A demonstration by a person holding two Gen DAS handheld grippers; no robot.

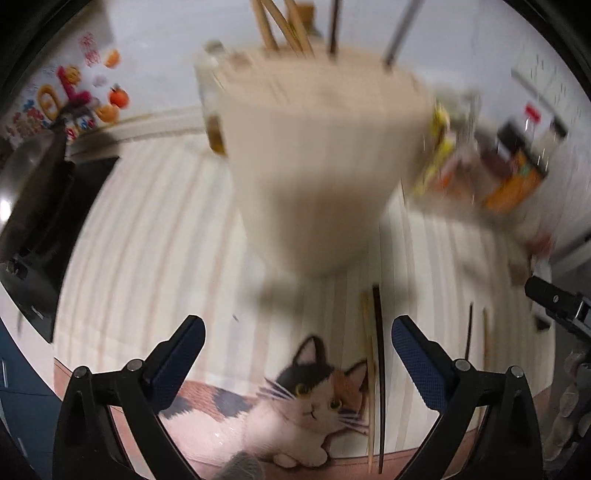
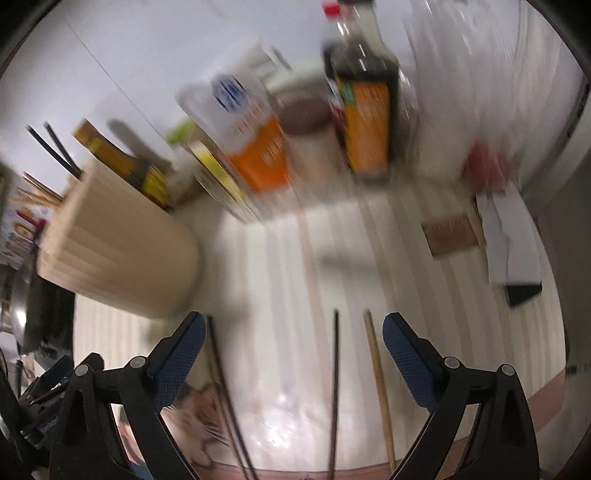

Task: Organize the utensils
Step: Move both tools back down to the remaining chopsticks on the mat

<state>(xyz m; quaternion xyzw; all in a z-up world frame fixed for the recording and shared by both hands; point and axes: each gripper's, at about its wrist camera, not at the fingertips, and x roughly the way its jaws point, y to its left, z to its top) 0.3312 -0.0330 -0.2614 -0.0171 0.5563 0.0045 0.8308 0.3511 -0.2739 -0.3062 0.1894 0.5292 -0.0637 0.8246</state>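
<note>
A cream ribbed utensil holder (image 1: 325, 166) stands on the striped mat with several chopsticks (image 1: 284, 26) sticking out of its top. My left gripper (image 1: 298, 323) hangs open above the mat. A light wooden chopstick (image 1: 369, 369) and a dark chopstick (image 1: 379, 369) lie flat between its fingers, close to the right one. In the right wrist view the holder (image 2: 118, 240) is at the left. My right gripper (image 2: 294, 318) is open over a dark chopstick (image 2: 335, 387) and a wooden chopstick (image 2: 380, 387) that lie on the mat. Neither gripper touches a chopstick.
Blurred sauce bottles (image 2: 365, 110) and cartons (image 2: 251, 133) crowd the back against the wall. A pan (image 1: 33, 192) sits on a stove at the left. A cat picture (image 1: 306, 398) marks the mat's near edge. Papers (image 2: 509, 236) and a brown card (image 2: 450, 236) lie at the right.
</note>
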